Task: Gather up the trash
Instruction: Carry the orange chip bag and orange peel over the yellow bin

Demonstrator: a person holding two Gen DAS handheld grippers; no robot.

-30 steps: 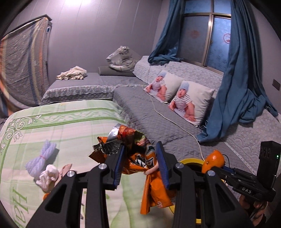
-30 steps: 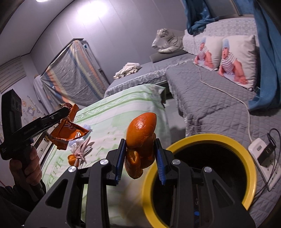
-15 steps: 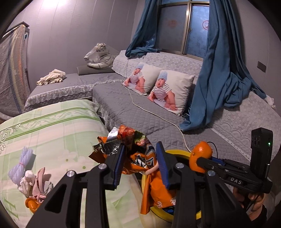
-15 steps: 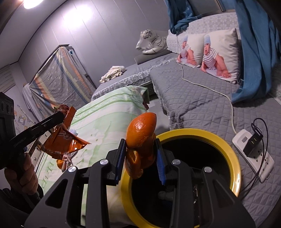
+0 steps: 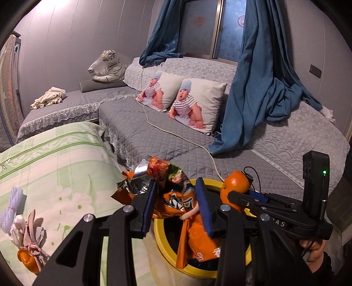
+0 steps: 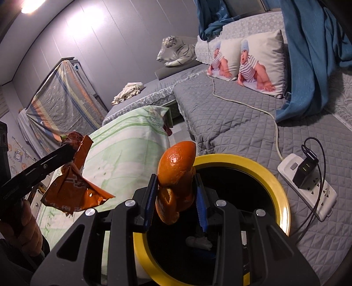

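I hold a wrapper [image 5: 176, 198] in my left jaws and orange peel [image 6: 176, 182] in my right, both over the bin [image 6: 279, 191]. Next I'd open both jaws to drop them in.

Pale grey panelled walls [image 6: 105, 44] close in the room, lit by a ceiling lamp [image 6: 27, 5] at the upper left. A window [image 5: 211, 28] hung with blue curtains [image 5: 259, 88] sits behind a long grey quilted sofa [image 5: 136, 132]. On the sofa lie two baby-print cushions [image 5: 198, 103], a plush white tiger [image 5: 107, 66] and a crumpled cloth [image 5: 48, 100]. A patterned sheet [image 6: 63, 96] drapes a piece of furniture by the wall.
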